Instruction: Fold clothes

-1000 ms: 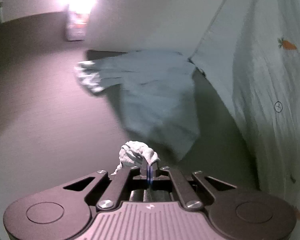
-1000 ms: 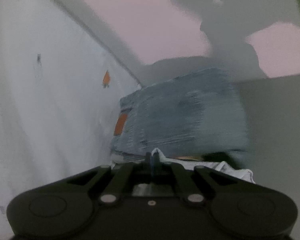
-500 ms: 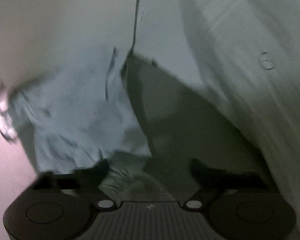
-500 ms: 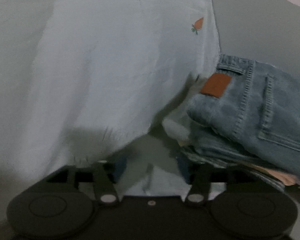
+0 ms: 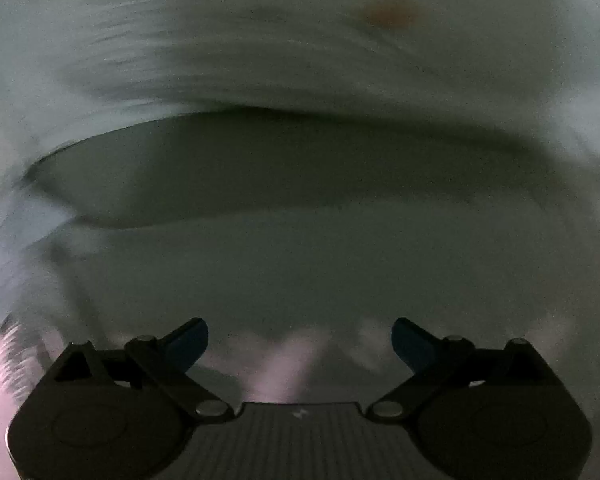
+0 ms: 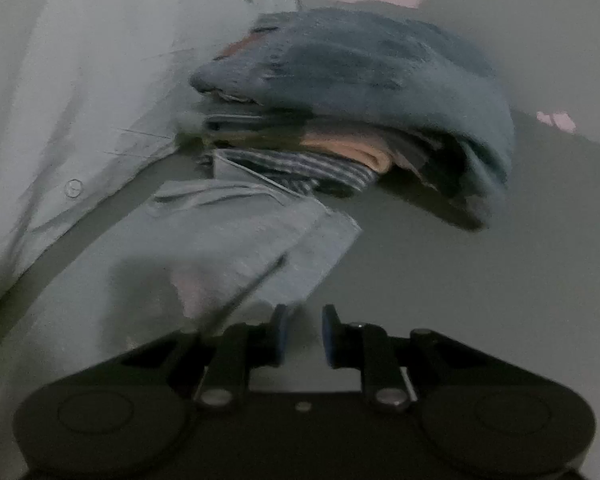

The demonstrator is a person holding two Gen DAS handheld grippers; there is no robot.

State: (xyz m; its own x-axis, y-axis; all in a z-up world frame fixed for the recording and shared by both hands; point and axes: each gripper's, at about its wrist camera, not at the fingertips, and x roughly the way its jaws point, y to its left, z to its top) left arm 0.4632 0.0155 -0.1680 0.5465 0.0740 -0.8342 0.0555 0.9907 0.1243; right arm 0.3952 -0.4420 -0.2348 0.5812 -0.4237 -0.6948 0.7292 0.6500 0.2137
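A pale white shirt (image 5: 300, 52) with small orange carrot prints fills the left wrist view, blurred, with a dark fold shadow across the middle. My left gripper (image 5: 300, 344) is wide open and empty, close over the shirt. In the right wrist view the same shirt (image 6: 80, 80) lies at the left, with a button showing, and its light blue sleeve or corner (image 6: 252, 240) lies just ahead of my right gripper (image 6: 303, 336). The right jaws stand a small gap apart and hold nothing.
A stack of folded clothes (image 6: 360, 112) sits ahead of the right gripper: blue jeans on top, then peach and striped pieces. It rests on a grey table (image 6: 480, 280) that extends to the right.
Both grippers have let go of the shirt cloth they held a second ago. The left one swung in over the shirt. The right jaws have narrowed since half a second ago.
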